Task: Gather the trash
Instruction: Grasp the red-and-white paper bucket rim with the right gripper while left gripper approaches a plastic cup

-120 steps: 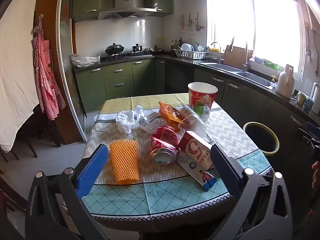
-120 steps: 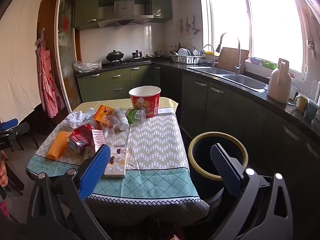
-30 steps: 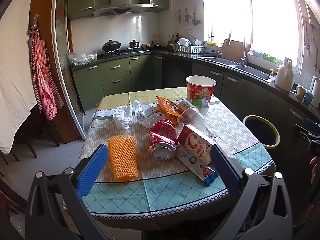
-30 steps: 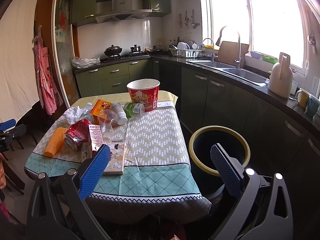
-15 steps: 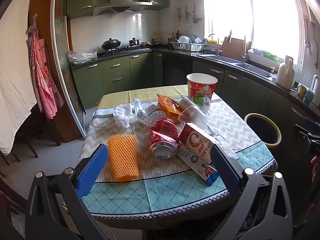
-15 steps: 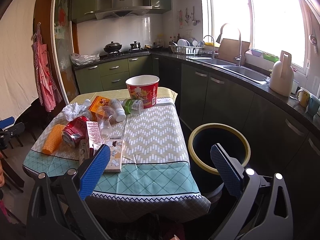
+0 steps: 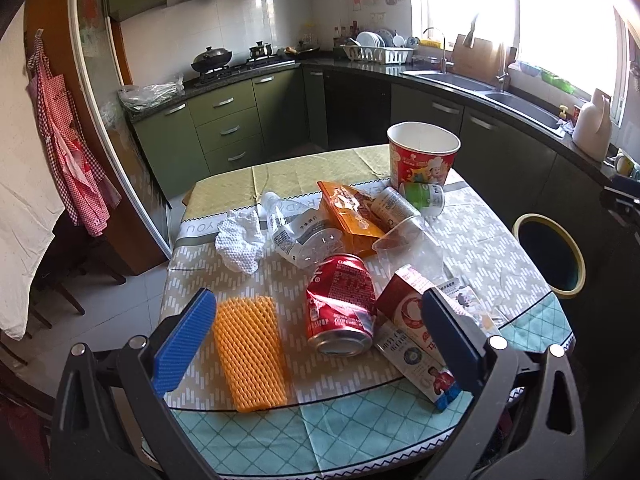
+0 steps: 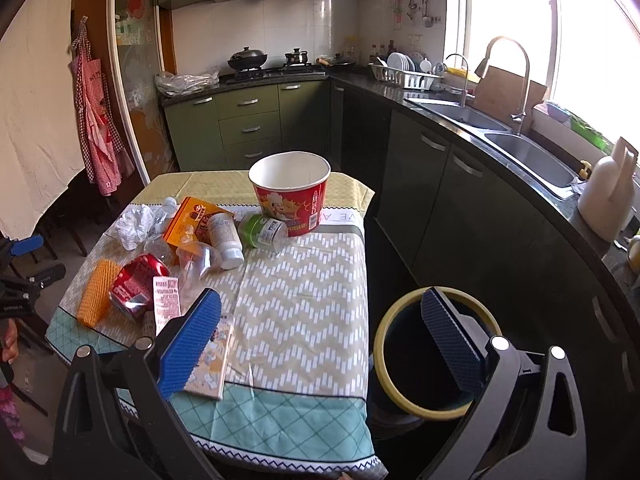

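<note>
The tablecloth (image 7: 208,227) reads "YOU"; other print is illegible.

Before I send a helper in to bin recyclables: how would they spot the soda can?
Find the table with the patterned cloth, then its littered near end. The soda can lies on its side between the orange foam net and a red-and-white carton. It is the only metal piece, red and dented, open top facing the table edge.
</note>
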A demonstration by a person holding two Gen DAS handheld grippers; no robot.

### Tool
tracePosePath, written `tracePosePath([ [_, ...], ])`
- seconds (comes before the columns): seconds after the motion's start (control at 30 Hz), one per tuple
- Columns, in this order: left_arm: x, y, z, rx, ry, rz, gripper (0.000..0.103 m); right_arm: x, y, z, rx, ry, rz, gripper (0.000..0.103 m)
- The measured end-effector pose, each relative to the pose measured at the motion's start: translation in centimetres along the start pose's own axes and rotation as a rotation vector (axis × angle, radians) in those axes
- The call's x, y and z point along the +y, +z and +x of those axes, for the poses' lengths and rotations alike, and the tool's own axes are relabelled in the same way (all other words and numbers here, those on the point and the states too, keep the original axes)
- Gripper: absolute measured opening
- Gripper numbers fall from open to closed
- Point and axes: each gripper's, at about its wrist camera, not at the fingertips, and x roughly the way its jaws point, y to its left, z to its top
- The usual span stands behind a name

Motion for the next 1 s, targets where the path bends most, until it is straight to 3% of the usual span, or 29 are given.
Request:
tracePosePath([
  [0.23,-0.3,5.3,3.8,0.078,-0.057,-0.007,0.095,-1.8,9.7,8.6,0.175,0.125,0.088,0.084],
  [0.33,-0.2,7.0,5.6,0.135,-0.089,-0.016,0.072,-2.1,13.1,12.8,0.236,0.106,0.114,0.076],
  [0.37,-0.2,7.6,6.4,0.160,-0.111,-0.021,0.063,-2.2,14.0,14.3,0.260,0.098,0.113,0.075],
  [0.4,-0.3,8.1,7.2,0.185,-0.138,-0.023,0.047,-2.3,15.0,15.8,0.285,0.089,0.118,0.074],
  [0.47,-0.6,8.8,8.8,0.244,-0.175,-0.021,0.032,-2.4,16.3,18.9,0.341,0.089,0.128,0.071],
  [0.63,-2.0,10.8,11.5,0.296,-0.183,0.016,0.032,-2.7,18.3,25.5,0.451,0.056,0.137,0.061],
  [0.8,-2.8,12.6,13.3,0.312,-0.179,0.039,0.032,-3.5,18.3,29.9,0.527,0.069,0.181,0.038],
  [1.0,-2.3,13.7,16.7,0.376,-0.144,0.031,0.032,-4.2,17.4,33.1,0.592,0.066,0.207,0.036],
])
